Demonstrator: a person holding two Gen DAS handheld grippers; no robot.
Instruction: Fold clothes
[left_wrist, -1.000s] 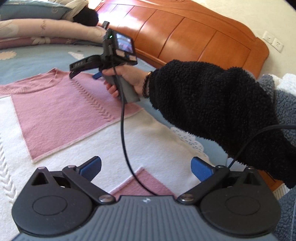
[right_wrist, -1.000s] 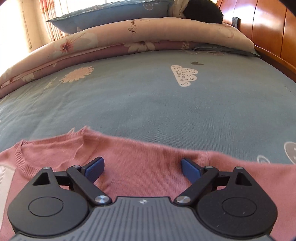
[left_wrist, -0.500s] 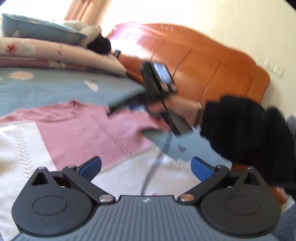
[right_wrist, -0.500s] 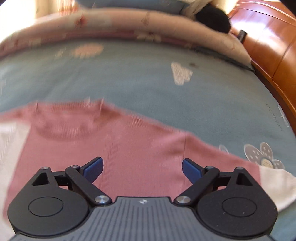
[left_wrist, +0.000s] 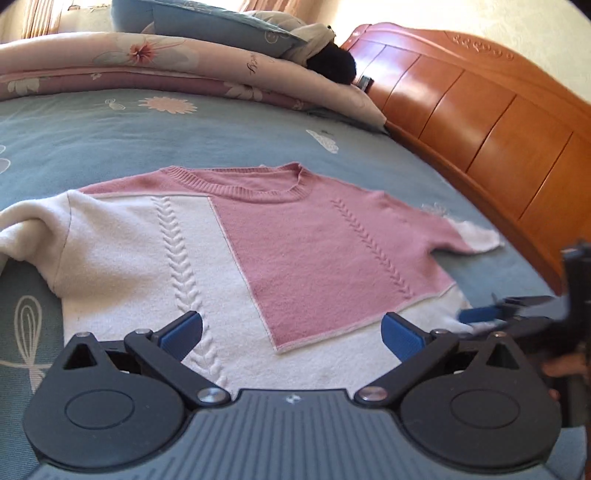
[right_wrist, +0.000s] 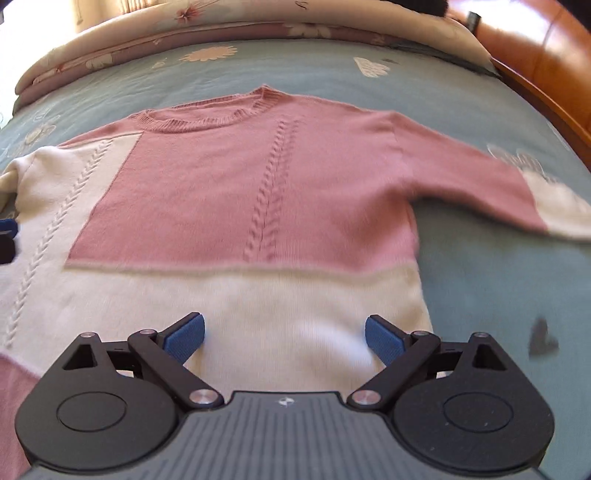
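Observation:
A pink and white knit sweater lies flat, front up, on the blue bedsheet, neck toward the pillows. Its right sleeve stretches out sideways; the left sleeve is bunched. My left gripper hovers open over the white hem area with nothing between its fingers. My right gripper is open too, above the white lower band near the right hem corner. In the left wrist view the right gripper's body shows at the far right edge, held by a hand.
A rolled floral quilt and a blue pillow lie along the head of the bed. An orange wooden headboard runs down the right side. Bare blue sheet lies to the right of the sweater.
Both grippers have pulled back from the sweater's shoulder toward its hem, so the whole garment now shows. The right gripper has dropped from mid-frame to the left view's right edge. Both stay open.

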